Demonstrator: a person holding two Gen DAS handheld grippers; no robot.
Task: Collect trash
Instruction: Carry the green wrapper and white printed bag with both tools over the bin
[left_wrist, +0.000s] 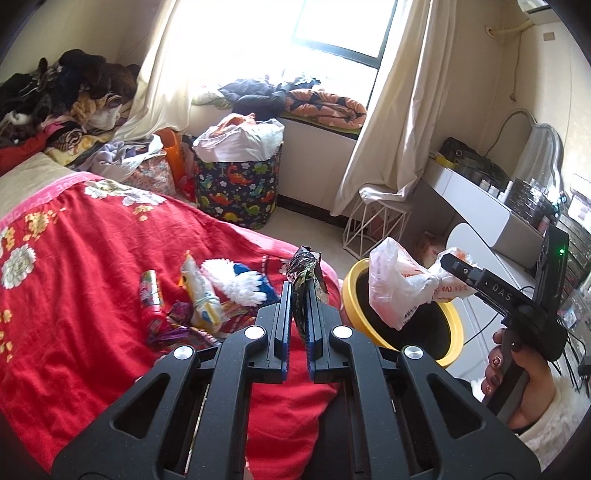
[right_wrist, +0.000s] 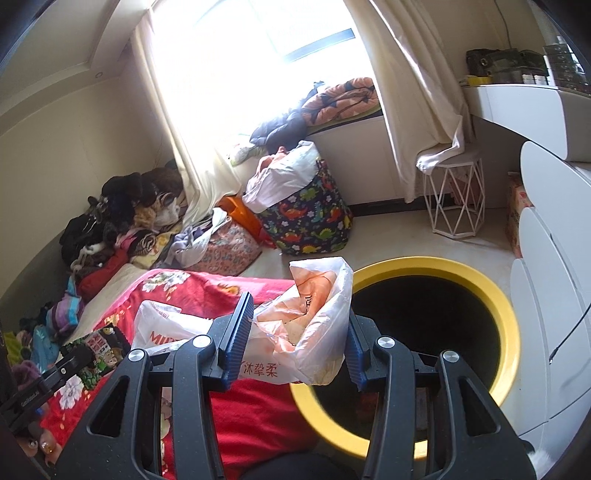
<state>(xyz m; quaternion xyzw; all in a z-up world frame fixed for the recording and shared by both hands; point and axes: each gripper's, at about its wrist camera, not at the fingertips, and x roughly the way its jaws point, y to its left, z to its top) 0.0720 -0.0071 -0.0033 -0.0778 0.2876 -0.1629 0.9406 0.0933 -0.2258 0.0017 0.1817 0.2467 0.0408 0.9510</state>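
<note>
The task looks partly under way: both grippers carry trash and neither piece is in the yellow-rimmed bin (right_wrist: 506, 325) yet. The left gripper (left_wrist: 300, 295) has its fingers pressed onto one dark snack wrapper (left_wrist: 306, 269), which sticks up past the fingertips. The right gripper (right_wrist: 295, 332) has its fingers spread fairly wide, with one crumpled plastic bag (right_wrist: 314, 314) bunched between them; the left view shows the bag hanging off its fingertips above the bin's mouth, so dropping it seems the next step. Beyond and left of the left fingers, on the red blanket (left_wrist: 92, 258), more litter waits: one small can (left_wrist: 149, 295), one yellowish packet (left_wrist: 199, 291) and at least one purple wrapper (left_wrist: 177, 321), the pile too tangled to count further
</note>
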